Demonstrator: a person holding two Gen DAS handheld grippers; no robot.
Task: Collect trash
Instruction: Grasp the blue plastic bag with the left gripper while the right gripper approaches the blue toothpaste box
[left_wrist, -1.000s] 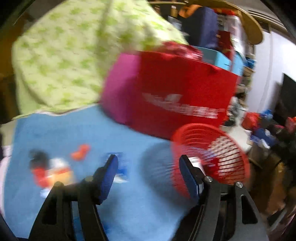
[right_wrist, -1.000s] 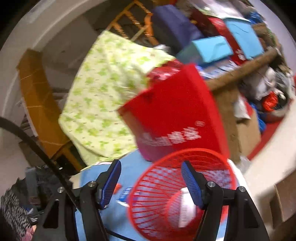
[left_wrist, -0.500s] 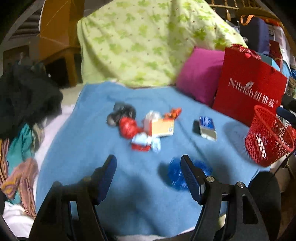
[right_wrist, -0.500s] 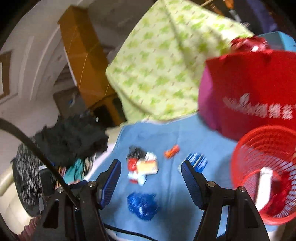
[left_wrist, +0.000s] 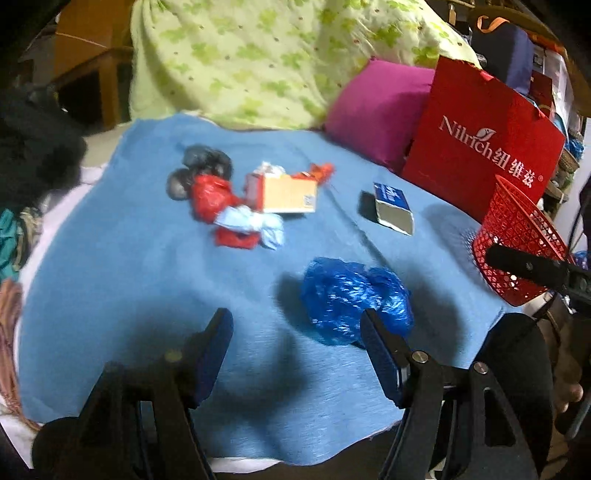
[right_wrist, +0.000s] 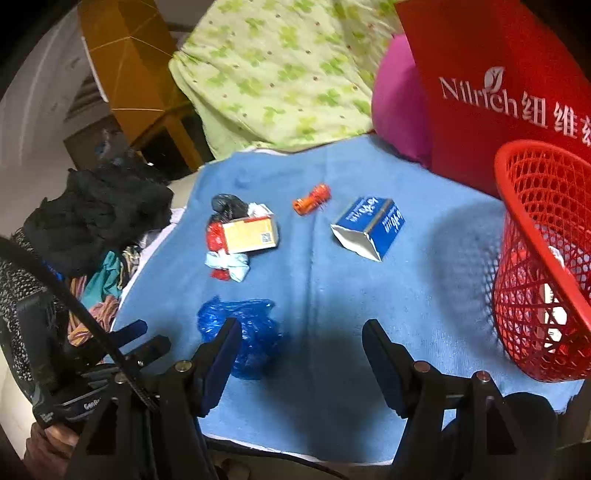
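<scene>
While both tongs hang above the blue cloth (left_wrist: 147, 280), the parts read as follows.

Left gripper (left_wrist: 295, 347): jaws released, nothing between the pads, which hang above bare cloth.
Right gripper (right_wrist: 299, 354): jaws released and empty, over the cloth's near edge.
Crumpled blue bag (left_wrist: 354, 299): just ahead of the left gripper's right finger; in the right wrist view (right_wrist: 240, 332) partly behind that gripper's left finger, whether touching cannot be told.
Blue carton (right_wrist: 367, 227): lying on its side, well ahead of the right gripper, open end toward it.
Trash cluster (left_wrist: 243, 206): tan box, red wrappers, pale tissue and dark bag, touching one another, far ahead of the left gripper.
Orange scrap (right_wrist: 311, 199): apart, beyond the cluster.
Red mesh basket (right_wrist: 543, 258): to the right of the right gripper, tilted, with items inside.
Red paper bag (left_wrist: 484, 144): upright behind the basket, beside a magenta cushion (left_wrist: 380, 110).
</scene>
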